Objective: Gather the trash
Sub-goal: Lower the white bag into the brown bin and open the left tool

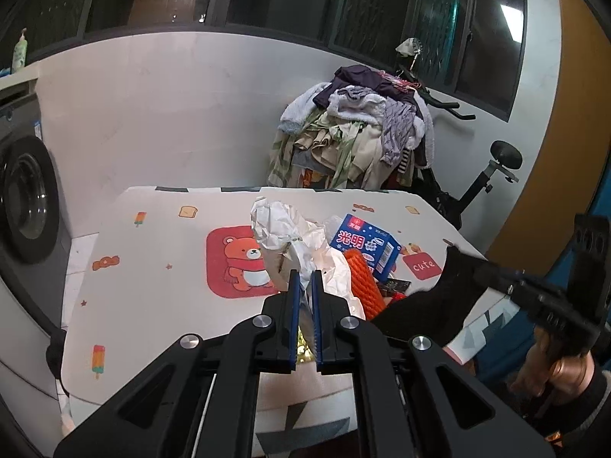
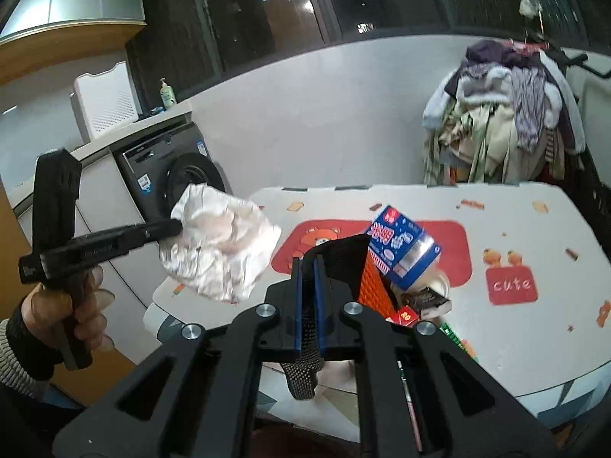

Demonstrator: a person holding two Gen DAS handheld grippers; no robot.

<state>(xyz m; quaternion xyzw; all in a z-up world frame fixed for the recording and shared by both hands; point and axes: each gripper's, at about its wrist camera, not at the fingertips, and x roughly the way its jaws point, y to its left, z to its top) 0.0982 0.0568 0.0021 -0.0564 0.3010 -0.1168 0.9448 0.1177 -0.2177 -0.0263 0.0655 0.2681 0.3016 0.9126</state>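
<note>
My left gripper (image 1: 305,278) is shut on a crumpled white wrapper (image 1: 282,229) and holds it above the table; the wrapper also shows in the right wrist view (image 2: 221,244). My right gripper (image 2: 308,267) is shut on the rim of a black trash bag (image 2: 340,255), holding it up at the table's front edge; the bag also shows in the left wrist view (image 1: 431,305). In the bag's mouth are a blue milk carton (image 2: 401,248), an orange foam net (image 2: 376,286) and small wrappers (image 2: 424,299).
The table (image 2: 534,236) has a white cover with a bear print and a red "cute" patch. A washing machine (image 2: 172,179) stands to the left. A pile of clothes (image 2: 508,110) on an exercise bike stands behind the table.
</note>
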